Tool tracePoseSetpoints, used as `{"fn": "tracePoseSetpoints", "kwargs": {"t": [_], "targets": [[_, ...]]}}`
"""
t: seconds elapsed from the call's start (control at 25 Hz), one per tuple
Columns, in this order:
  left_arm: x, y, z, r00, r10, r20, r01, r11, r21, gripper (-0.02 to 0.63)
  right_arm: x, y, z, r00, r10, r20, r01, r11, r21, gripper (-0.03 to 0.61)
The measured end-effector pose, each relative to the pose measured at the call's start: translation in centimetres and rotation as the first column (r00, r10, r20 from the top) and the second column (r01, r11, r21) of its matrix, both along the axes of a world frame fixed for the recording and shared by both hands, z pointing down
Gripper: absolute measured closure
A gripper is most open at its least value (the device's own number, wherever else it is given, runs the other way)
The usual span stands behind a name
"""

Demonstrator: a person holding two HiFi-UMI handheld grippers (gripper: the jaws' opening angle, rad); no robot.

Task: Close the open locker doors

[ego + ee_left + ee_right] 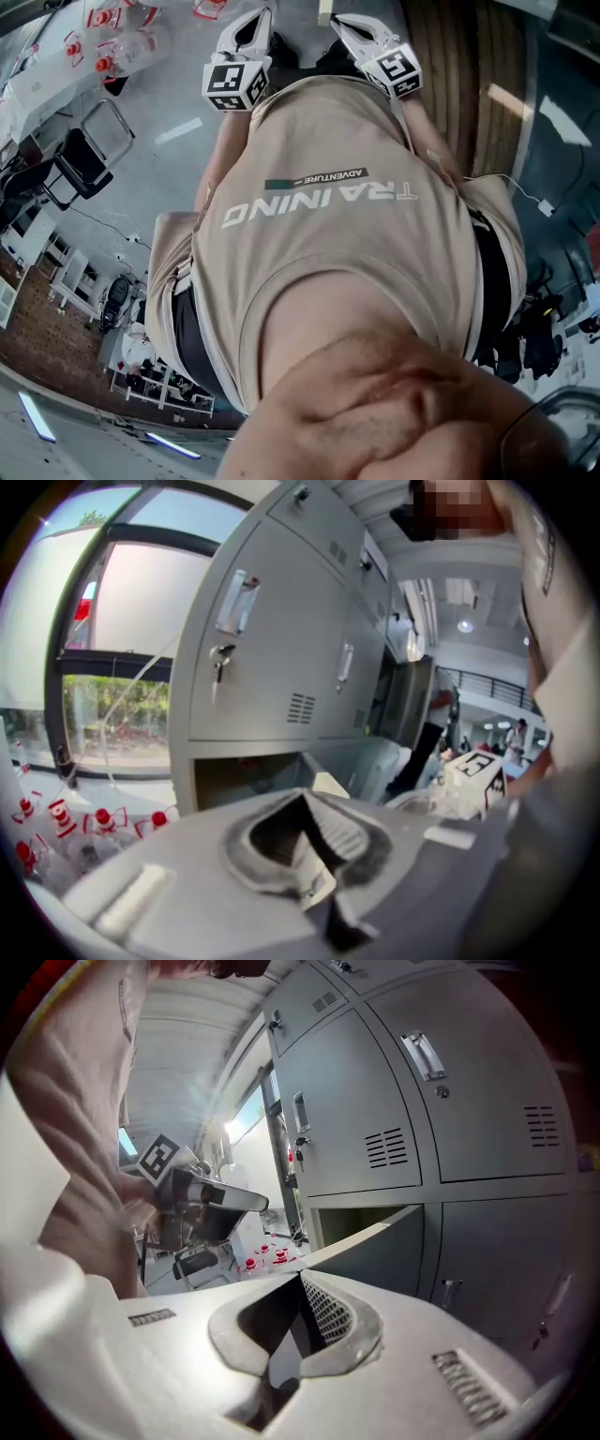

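Both pairs of jaws were seen closed, tip against tip, with nothing clamped between them. This was shown for the left gripper (302, 801) in the left gripper view and for the right gripper (302, 1283) in the right gripper view. In the head view the two grippers were held side by side in front of a beige shirt (328, 244) printed with the word TRAINING. Their marker cubes were turned toward the camera, the left cube (236, 82) at that view's left and the right cube (394, 69) at its right.

A bank of grey lockers (281, 658) was faced by both gripper cameras. In the left gripper view the upper doors were shut, and a key (217, 666) was seen hanging from one lock. Below them an open compartment (239, 778) was visible, with its open door (361, 761) swung out to the right. In the right gripper view the same row was shown from the other side: two upper doors (469, 1101) with vent slots were closed. One lower locker door (384, 1258) stood ajar, and its top edge was seen just behind the jaw tips. How near it lay could not be told.

Clear bottles with red caps (56, 829) were gathered on the floor at the lower left of the left gripper view, beside a large window (122, 621). A black chair (80, 164) was seen at the left of the head view.
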State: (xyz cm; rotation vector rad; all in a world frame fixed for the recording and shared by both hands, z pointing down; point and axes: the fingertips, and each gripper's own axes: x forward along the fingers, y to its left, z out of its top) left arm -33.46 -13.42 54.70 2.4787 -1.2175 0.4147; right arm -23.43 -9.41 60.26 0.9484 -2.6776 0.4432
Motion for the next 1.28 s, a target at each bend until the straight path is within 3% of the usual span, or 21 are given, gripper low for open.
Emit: {"fn": "tracePoseSetpoints", "kwargs": {"t": [0.4, 0.84, 1.28], "targets": [[-5.0, -3.1, 0.3, 0.999, 0.03, -0.046, -0.03, 1.0, 0.007, 0.614, -5.6, -2.0, 0.7, 0.996, -0.034, -0.087, 0.032, 0.999, -0.026, 0.563], [-11.5, -7.5, 0.6, 0.996, 0.043, -0.079, -0.04, 0.999, 0.034, 0.614, -12.1, -7.6, 0.2, 0.999, 0.006, -0.054, -0.008, 0.999, -0.045, 0.563], [-15.5, -9.9, 1.2, 0.983, 0.177, -0.045, -0.175, 0.983, 0.056, 0.614, -15.9, -14.7, 0.5, 0.992, 0.11, -0.056, -0.11, 0.994, 0.0, 0.563]]}}
